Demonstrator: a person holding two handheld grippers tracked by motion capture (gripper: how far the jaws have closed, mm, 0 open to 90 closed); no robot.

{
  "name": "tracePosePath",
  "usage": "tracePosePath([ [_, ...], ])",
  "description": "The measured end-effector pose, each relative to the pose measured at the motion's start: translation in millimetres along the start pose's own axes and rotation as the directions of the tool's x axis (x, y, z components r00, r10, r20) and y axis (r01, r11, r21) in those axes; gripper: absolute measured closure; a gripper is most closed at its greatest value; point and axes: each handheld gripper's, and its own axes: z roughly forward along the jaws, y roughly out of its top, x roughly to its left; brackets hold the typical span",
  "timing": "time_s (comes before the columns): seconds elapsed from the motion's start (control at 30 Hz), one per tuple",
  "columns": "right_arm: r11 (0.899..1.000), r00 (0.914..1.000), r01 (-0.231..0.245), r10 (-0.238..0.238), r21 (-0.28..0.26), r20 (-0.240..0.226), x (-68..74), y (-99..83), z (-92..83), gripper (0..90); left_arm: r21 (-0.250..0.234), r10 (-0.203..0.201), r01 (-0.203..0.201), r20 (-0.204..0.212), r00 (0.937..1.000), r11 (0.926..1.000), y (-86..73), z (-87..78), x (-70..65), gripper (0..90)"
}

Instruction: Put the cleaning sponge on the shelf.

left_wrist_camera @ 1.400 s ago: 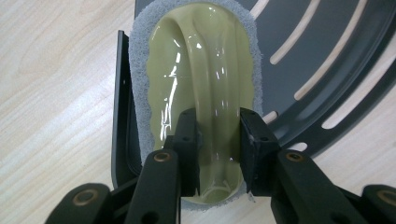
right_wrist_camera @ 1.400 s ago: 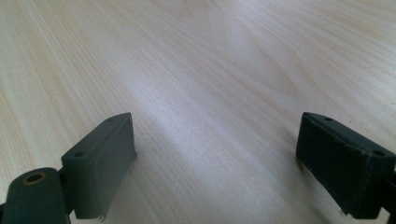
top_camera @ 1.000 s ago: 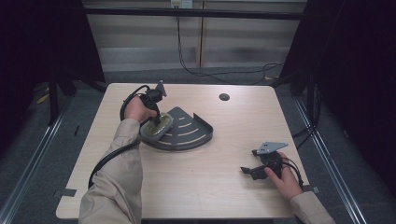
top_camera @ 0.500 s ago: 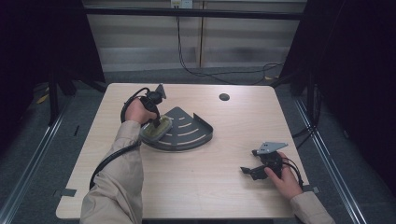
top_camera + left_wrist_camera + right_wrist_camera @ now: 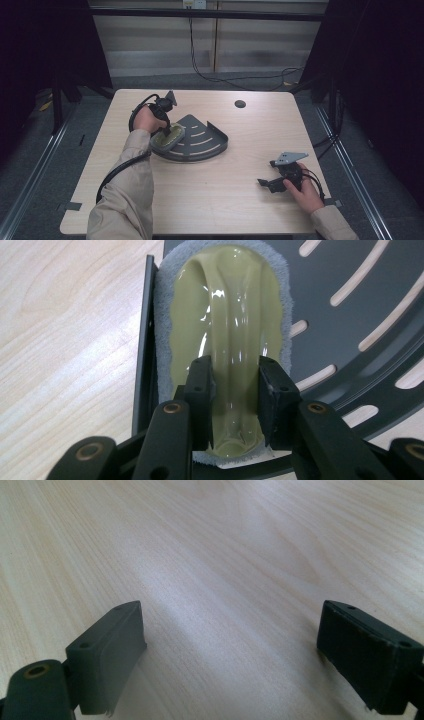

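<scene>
My left tongs [image 5: 234,390] grip the ridge of the green scrubber [image 5: 225,335], lying at the edge of the grey rack [image 5: 200,142]. I should lift straight. My right tongs [image 5: 272,182] rest open on the bench [image 5: 220,200].

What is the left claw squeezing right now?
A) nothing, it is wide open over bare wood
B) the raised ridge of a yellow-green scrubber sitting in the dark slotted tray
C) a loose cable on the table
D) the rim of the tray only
B: in the left gripper view the left claw has its jaws pressed on either side of the glossy ridge of the yellow-green scrubber, which lies at the edge of the dark slotted tray.
</scene>
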Motion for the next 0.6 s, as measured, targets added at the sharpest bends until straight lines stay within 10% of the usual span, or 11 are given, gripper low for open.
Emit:
tracePosePath([
  [0.6, 1.000, 1.0000, 0.000, 0.000, 0.000, 0.000, 0.0, 0.0, 0.0, 11.4, 0.009, -0.017, 0.017, -0.014, 0.9998, 0.9998, -1.4, 1.1, -0.4, 65.5],
])
